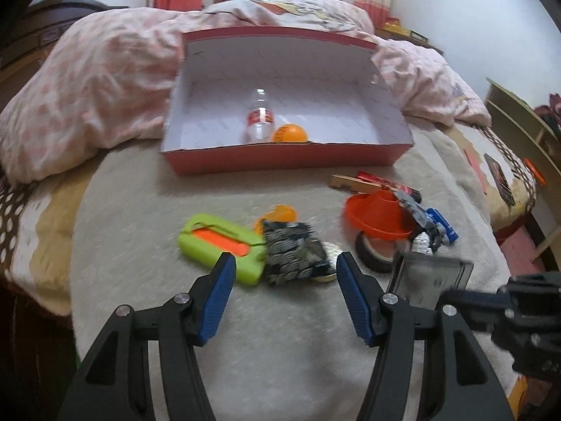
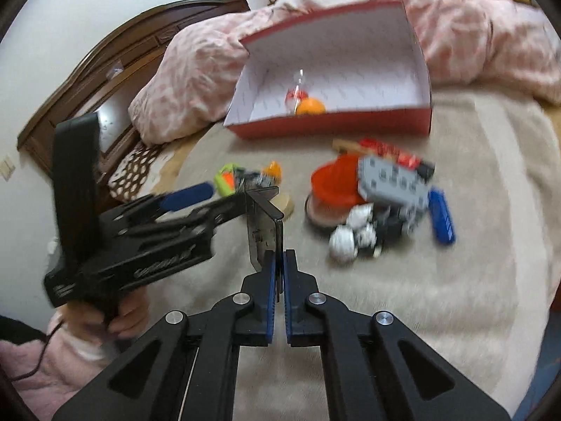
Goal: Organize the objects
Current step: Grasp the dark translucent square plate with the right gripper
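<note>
Bare blanket [image 1: 280,333] lies before the toy clutter [image 1: 396,224].

Your left gripper [image 1: 284,267]: matte black linkage arms, ribbed blue pads [image 1: 219,301], silver pivot screws | your right gripper [image 2: 280,263]: same build | your hand [image 2: 121,317]: bare skin, fuzzy pink sleeve [image 2: 52,368], thin black cable.

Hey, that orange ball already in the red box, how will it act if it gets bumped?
The orange ball looks round and smooth, so it would probably roll easily. It seems light, likely hollow plastic. It lies against the box's front wall beside a clear bottle, which should limit its travel.
</note>
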Demonstrator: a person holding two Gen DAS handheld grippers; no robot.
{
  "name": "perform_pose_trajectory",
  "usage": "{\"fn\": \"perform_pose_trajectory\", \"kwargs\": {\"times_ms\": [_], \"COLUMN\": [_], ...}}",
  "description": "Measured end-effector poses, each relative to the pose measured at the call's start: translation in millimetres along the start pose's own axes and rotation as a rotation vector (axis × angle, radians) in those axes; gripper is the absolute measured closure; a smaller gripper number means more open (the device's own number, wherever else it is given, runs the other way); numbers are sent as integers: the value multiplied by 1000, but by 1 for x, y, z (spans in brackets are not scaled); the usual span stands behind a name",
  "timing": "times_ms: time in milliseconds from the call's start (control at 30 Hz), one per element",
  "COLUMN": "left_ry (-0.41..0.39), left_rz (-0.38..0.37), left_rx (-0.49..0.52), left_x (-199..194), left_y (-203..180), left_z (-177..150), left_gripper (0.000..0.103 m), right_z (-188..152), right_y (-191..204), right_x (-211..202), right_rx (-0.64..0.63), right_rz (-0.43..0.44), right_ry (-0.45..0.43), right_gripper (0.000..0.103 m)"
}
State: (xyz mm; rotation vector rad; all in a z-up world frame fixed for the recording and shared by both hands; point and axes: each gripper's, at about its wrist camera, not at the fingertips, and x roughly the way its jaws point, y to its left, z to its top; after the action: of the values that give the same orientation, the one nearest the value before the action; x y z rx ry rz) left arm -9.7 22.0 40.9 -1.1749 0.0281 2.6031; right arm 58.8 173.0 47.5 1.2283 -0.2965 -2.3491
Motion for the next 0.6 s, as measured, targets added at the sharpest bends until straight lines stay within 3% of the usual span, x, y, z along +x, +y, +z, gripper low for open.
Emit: {"fn": "perform_pose_trajectory", "kwargs": {"times_ms": [233,267,333,600], "left_ry": [-9,-8,-12,-35], "left_rz": [26,29,32,-13], "left_rx": [67,69,75,81], "left_x": [16,18,19,-5], "left_y": [-14,-14,-13,-12], "left_z": [2,2,2,-5], "left_gripper": [43,44,58,61], "right_z": [-8,-9,-10,-11], "right_y": [-11,-11,-12,-13], "right_x": [2,3,3,4], "right_rx": [36,34,31,13], "right_rz": [6,2,-9,-56], "right_ry": [4,2,-1,-9], "right_gripper": [98,97,97,96]}}
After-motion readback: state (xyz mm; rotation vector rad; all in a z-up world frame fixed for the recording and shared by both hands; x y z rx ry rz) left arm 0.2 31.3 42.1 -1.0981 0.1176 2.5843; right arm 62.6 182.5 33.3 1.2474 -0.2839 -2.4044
